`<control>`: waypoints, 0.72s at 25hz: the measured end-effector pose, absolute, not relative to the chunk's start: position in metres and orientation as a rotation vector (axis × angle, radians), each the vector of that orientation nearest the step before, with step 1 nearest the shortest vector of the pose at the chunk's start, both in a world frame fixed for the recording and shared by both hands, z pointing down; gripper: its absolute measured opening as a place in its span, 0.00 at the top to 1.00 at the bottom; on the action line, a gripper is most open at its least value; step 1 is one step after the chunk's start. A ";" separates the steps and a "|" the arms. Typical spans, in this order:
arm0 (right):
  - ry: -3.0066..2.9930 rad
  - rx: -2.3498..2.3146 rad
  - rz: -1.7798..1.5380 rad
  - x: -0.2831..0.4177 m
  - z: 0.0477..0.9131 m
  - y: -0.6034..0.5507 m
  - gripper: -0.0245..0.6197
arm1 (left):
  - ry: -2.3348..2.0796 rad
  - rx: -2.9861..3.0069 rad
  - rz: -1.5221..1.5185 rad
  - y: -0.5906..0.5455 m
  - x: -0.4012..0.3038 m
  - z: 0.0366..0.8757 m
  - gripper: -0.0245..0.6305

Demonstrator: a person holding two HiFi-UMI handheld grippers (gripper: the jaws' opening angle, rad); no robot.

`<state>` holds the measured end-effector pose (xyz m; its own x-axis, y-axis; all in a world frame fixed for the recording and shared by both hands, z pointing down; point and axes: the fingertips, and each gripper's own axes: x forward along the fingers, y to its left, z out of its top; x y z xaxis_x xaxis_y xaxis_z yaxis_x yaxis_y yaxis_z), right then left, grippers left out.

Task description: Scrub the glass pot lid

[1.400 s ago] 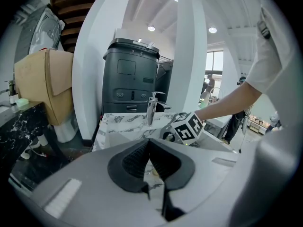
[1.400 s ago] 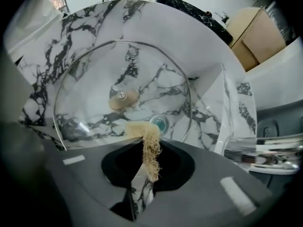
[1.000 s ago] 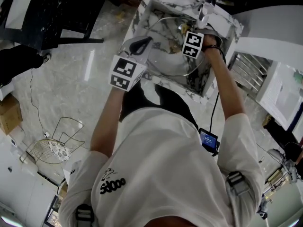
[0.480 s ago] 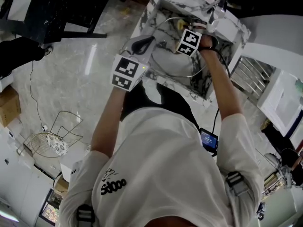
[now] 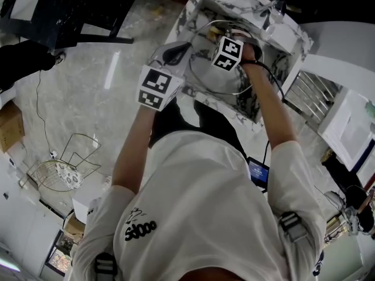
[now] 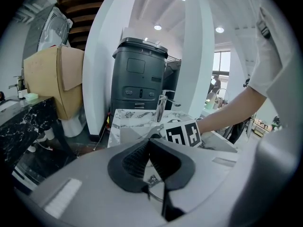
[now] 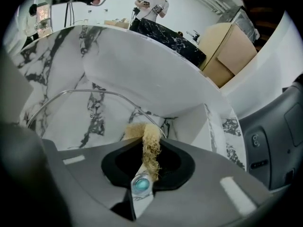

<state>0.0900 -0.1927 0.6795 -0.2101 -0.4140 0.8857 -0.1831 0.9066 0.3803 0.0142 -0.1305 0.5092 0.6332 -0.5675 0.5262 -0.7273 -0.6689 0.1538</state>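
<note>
The left gripper's (image 6: 148, 144) fingers are clamped together on the lid's (image 5: 214, 78) metal rim, at the lid's left edge by the sink's (image 5: 243, 104) near left corner. The right gripper's (image 7: 146, 144) fingers are pinched tight on a tan fibrous scrubber (image 7: 136, 129), whose tuft sticks out past the tips and touches the lid's rim inside the basin. The lid lies within the sink, between the two grippers. Both bare forearms reach forward from the body; the right one stretches over the sink's near edge, with its wrist bent down into the basin.
</note>
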 end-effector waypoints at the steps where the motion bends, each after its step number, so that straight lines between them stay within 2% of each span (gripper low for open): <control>1: -1.797 0.439 -0.218 0.088 0.679 -0.190 0.88 | -1.033 2.505 0.630 -0.130 0.014 0.509 0.95; 18: -1.940 0.262 -0.110 0.052 0.662 -0.111 0.88 | -1.041 2.517 0.624 -0.115 0.017 0.506 0.95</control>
<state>0.0517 -0.1112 0.6623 -0.3551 -0.2346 0.9049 -0.1303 0.9710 0.2006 0.0174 -0.1150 0.5063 0.6337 -0.5752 0.5173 -0.7273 -0.6708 0.1451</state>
